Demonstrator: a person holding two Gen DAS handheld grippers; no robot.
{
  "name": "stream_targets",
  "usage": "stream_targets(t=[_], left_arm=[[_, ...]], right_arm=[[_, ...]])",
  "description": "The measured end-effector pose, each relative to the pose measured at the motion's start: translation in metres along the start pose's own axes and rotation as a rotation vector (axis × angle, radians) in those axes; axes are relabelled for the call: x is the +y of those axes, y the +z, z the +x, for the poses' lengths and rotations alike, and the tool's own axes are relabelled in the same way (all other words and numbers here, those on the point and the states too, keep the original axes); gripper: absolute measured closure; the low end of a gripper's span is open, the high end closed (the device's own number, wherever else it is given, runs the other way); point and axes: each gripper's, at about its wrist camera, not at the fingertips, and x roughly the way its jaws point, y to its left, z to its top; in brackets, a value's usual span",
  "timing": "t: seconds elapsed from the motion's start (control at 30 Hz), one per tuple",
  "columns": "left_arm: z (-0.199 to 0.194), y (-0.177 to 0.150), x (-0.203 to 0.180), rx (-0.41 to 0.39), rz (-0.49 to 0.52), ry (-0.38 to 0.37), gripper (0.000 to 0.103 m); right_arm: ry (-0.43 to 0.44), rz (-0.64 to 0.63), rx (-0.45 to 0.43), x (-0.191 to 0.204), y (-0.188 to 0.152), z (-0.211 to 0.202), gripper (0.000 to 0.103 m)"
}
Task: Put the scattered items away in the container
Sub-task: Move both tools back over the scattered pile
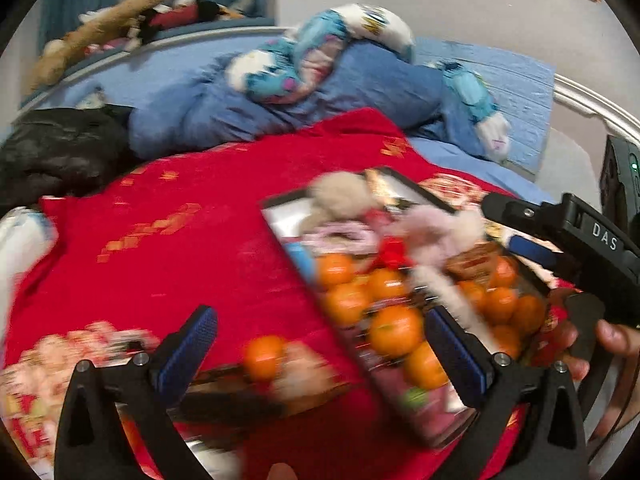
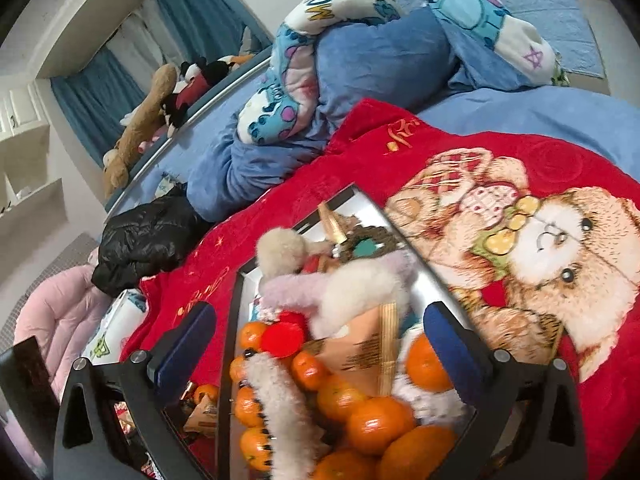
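A shiny metal container [image 1: 280, 220] lies on a red blanket [image 1: 200, 216], filled with several oranges [image 1: 396, 330], fluffy plush items [image 1: 344, 194] and snack packs. In the right wrist view the container [image 2: 234, 320] shows oranges [image 2: 376, 420] and plush pieces [image 2: 360, 292] below the gripper. One orange [image 1: 264, 356] lies outside the container beside blurred packets, between my left fingers. My left gripper [image 1: 320, 356] is open and empty above it. My right gripper [image 2: 320, 348] is open and empty over the container; it also shows in the left wrist view [image 1: 504, 220].
The blanket [image 2: 540, 184] has a teddy-bear print and covers a bed with blue bedding [image 1: 280, 108]. A black jacket [image 1: 60, 148] lies at the left. Printed pillows [image 2: 312, 60] and plush toys [image 2: 160, 92] sit behind.
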Motion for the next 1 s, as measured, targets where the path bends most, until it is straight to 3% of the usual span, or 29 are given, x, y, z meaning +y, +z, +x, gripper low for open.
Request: stream_targets(t=[0.13,0.47,0.53,0.7,0.83,1.0], left_arm=[[-0.037,-0.011,0.053,-0.031,-0.027,0.140,0.000],[-0.105,-0.064,0.165,-0.039,-0.199,0.201,0.000],[-0.108,-0.076,0.171,-0.041,-0.214,0.196,0.000],[-0.098,-0.117,0.176,0.039,-0.205,0.155,0.000],[-0.078,-0.140,0.167,0.127,-0.165,0.114,0.000],[-0.060,-0.147,0.156,0.176,-0.140,0.076,0.000]], right_arm=[[0.042,-0.077,0.025,0.042,-0.014,0.007,0.000],[0.150,-0.285,0.036,0.137,-0.069,0.001,0.000],[0.149,-0.329,0.056,0.148,-0.083,-0.001,0.000],[0.138,-0.437,0.098,0.170,-0.113,-0.003,0.000],[0.129,-0.417,0.140,0.171,-0.129,0.002,0.000],[0.127,-0.416,0.161,0.175,-0.137,0.007,0.000]])
